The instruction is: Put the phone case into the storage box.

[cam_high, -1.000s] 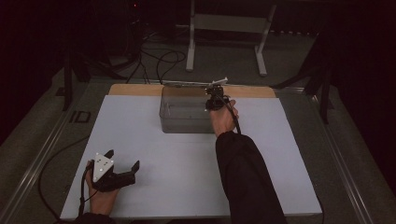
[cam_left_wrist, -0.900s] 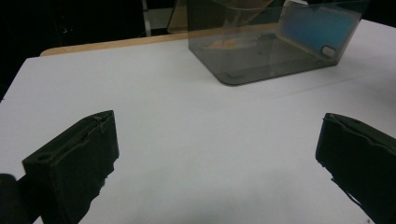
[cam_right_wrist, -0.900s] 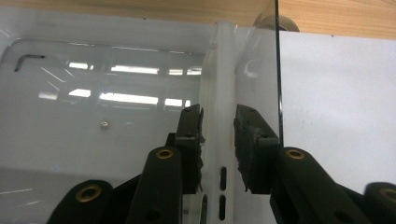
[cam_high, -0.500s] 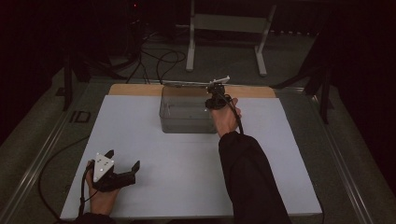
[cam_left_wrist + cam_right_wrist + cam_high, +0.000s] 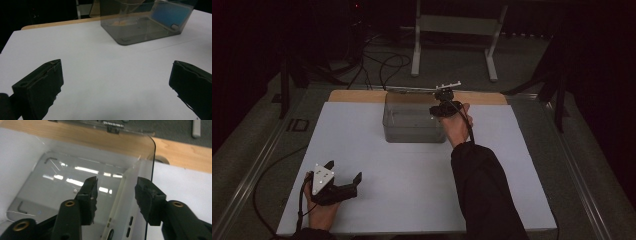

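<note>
White table sheet point(image 5: 412, 190) takes up the middle of the high view, wooden strip point(image 5: 357, 96) along its far edge. Clear plastic box point(image 5: 414, 122) sits upper centre on the sheet, long axis running left-right in the high view, open at the top as far as I can judge.

Right gripper point(image 5: 439, 107) is at the box's right end, upper centre of the high view, right hand point(image 5: 456, 127) and dark sleeve point(image 5: 484, 195) reaching up from the bottom edge. In the right gripper view the jaws are apart, and the box's right wall point(image 5: 147, 195) rises between them: left jaw over the inside, right jaw outside. Not clamped yet, gap visible on both sides. That straddle is what the coming move seems to turn on; closing would pinch the wall. A flat pale object point(image 5: 120, 215) with small slots lies against that wall inside; can't tell what it is.

Left gripper point(image 5: 343, 182) sits lower left of the high view, well apart from the box, jaws wide apart, holding nothing. From the left gripper view the box point(image 5: 147, 22) lies ahead, upper right of frame, with a blue slab point(image 5: 168, 13) inside. Right hand is far nearer.

No readable writing, brands or labels.
</note>
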`<state>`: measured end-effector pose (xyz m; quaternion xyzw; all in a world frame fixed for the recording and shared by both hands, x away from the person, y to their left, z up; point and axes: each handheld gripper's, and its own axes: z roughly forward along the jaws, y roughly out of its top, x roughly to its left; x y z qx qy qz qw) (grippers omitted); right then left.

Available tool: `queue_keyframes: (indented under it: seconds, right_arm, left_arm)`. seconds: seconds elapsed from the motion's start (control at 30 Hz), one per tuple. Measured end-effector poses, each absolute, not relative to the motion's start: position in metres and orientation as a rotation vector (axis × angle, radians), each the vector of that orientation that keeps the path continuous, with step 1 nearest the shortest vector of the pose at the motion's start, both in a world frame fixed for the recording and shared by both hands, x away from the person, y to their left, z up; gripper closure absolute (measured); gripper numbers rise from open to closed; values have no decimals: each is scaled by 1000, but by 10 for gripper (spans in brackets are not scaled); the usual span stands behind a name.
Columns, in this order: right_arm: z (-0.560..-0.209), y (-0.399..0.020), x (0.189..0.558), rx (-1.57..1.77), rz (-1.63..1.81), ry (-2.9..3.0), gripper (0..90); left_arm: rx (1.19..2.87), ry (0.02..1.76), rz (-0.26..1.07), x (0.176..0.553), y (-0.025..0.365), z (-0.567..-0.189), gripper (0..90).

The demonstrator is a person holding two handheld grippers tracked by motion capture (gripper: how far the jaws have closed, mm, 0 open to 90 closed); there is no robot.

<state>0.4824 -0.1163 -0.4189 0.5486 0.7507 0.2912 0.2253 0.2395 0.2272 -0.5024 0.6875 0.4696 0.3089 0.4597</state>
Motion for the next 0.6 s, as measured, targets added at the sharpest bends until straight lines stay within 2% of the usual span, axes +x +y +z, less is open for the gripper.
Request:
queue_keyframes:
  seconds: [0.23, 0.5, 0.6]
  right_arm:
    - [-416, -122, 476, 1433, 884, 2070, 410]
    - [-414, -123, 470, 1347, 910, 2072, 171]
    - [-414, -123, 467, 1325, 916, 2072, 136]
  left_arm:
    - [1696, 1156, 762, 240, 227, -503, 4]
    - [1697, 1156, 764, 240, 227, -503, 4]
    - [1698, 1156, 765, 240, 227, -503, 4]
